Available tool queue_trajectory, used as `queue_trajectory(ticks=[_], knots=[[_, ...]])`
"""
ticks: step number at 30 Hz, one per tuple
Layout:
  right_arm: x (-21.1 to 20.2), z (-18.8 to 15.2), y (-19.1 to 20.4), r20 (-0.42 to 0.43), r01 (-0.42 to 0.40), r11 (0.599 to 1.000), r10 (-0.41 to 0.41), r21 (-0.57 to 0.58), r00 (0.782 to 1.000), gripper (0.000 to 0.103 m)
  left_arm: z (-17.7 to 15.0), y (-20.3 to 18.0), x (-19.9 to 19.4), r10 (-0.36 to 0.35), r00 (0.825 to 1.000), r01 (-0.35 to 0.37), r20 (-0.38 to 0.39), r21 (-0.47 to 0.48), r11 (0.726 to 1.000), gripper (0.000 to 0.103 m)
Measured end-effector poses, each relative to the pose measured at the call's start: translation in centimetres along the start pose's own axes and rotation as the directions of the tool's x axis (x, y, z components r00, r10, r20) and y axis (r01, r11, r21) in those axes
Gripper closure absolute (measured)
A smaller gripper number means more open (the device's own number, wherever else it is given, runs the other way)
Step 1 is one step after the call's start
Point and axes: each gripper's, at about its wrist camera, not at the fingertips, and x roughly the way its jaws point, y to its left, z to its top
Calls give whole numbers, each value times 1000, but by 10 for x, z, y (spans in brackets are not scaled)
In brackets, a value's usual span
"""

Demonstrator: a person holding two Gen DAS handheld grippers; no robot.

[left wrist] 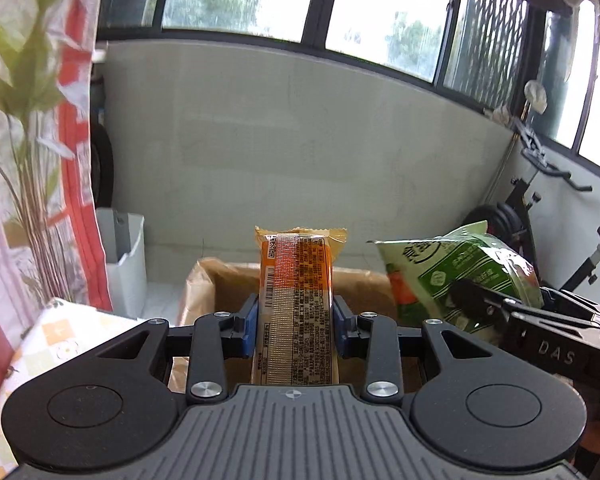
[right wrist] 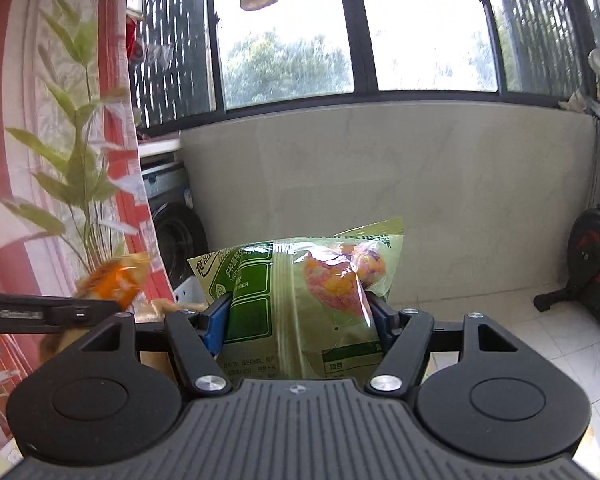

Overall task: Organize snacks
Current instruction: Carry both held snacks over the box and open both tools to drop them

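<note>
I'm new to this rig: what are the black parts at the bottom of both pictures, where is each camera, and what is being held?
Each picture comes from a camera mounted on a hand-held two-finger gripper, looking forward along its fingers. In the left wrist view, the left gripper clamps an orange snack packet above a brown cardboard box. In the right wrist view, the right gripper clamps a green snack bag. Each gripper also appears at the edge of the other's view. A patterned tablecloth shows lower left.

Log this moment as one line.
left gripper: shut on orange snack pack | right gripper: shut on green snack bag | cardboard box: ahead
</note>
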Motion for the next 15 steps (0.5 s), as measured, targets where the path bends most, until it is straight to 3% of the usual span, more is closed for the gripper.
queue_trajectory(ticks=[5,7,9,15], knots=[[15,-8,2,-56,8,1000,-9,-13,998,33,-6,11,16,14,1000,-14,-20,0,1000,64],[15,-6,2,-59,11,1000,-12,-8,998,26,-6,15,19,32,999,-32,-17,-1,999,58],[14,-4,2,-55,9,1000,-10,-7,998,20,-5,14,16,33,999,-33,-13,4,999,55],[-11,-2,2,-21,-53,999,52,-9,998,20,-5,14,-13,6,1000,-6,-3,35,999,54]])
